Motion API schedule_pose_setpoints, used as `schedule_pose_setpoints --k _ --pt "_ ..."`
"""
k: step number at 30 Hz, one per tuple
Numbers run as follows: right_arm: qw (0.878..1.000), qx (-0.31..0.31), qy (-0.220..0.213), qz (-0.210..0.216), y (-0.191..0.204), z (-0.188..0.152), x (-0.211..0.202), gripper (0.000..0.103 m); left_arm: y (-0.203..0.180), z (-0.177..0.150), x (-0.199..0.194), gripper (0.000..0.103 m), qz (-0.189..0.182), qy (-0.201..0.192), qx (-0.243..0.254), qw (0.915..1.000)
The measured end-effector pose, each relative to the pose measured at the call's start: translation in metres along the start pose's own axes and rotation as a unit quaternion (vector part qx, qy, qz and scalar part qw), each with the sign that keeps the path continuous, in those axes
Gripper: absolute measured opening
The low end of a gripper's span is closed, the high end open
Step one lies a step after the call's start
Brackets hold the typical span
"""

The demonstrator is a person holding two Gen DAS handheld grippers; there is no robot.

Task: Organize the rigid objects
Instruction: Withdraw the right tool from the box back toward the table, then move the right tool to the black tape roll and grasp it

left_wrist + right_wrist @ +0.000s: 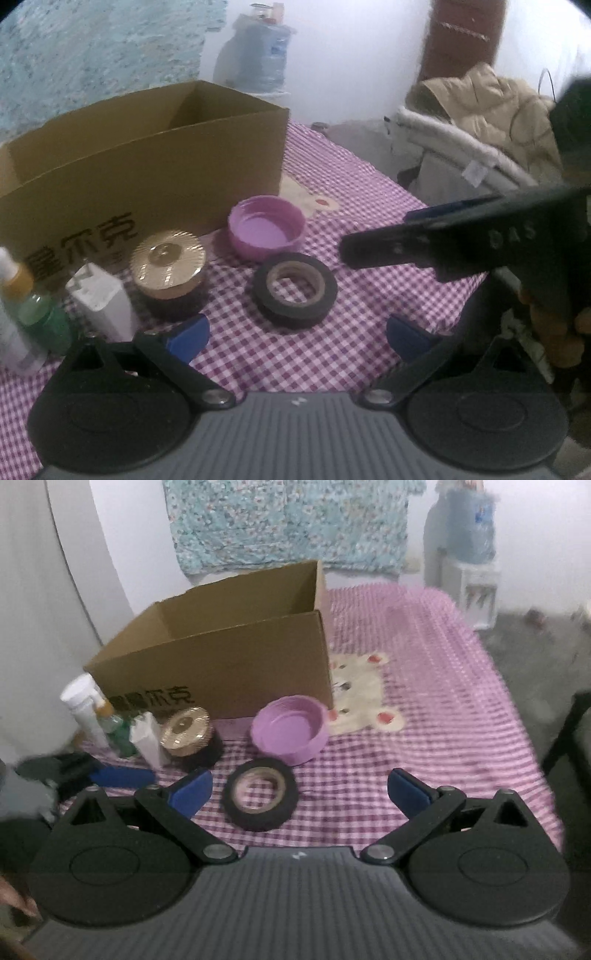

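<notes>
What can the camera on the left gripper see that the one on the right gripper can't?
Only the left wrist view shows the tan coat heaped beside the table, and the right gripper reaching in from the side. Only the right wrist view shows the whole bear patch on the cloth and grey floor beyond. Both show the cardboard box, purple lid, tape roll, gold-lidded jar and bottles.

My left gripper (pixel 297 332) and right gripper (pixel 299 794) both show blue pads on black linkage arms with silver pivot screws, round black side discs and a ribbed grey body marked by a small white logo.
</notes>
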State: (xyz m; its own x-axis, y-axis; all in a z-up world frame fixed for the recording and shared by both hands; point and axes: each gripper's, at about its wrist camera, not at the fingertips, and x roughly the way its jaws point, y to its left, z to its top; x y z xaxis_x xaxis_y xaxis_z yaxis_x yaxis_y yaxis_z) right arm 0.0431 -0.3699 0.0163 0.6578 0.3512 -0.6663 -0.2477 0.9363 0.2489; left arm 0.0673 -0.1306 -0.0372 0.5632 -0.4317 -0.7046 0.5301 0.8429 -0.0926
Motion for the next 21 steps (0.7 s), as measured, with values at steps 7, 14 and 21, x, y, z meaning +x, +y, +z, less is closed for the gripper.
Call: schedule_pose_setpoints --k 7,14,21 --pt "0.998 0.03 0.016 0.046 -0.006 0.0 0.019 0.098 -0.009 0.004 0.018 0.09 0.021 0.003 0.028 0.9994" --pt "0.997 0.033 0.026 0.06 -0.007 0.004 0.034 0.067 -0.009 0.01 0.03 0.069 0.019 0.009 0.03 0.9993" --pt "0.996 0.034 0.048 0.063 -0.009 0.003 0.05 0.045 -0.008 0.012 0.039 0.061 0.021 0.018 0.032 0.9991"
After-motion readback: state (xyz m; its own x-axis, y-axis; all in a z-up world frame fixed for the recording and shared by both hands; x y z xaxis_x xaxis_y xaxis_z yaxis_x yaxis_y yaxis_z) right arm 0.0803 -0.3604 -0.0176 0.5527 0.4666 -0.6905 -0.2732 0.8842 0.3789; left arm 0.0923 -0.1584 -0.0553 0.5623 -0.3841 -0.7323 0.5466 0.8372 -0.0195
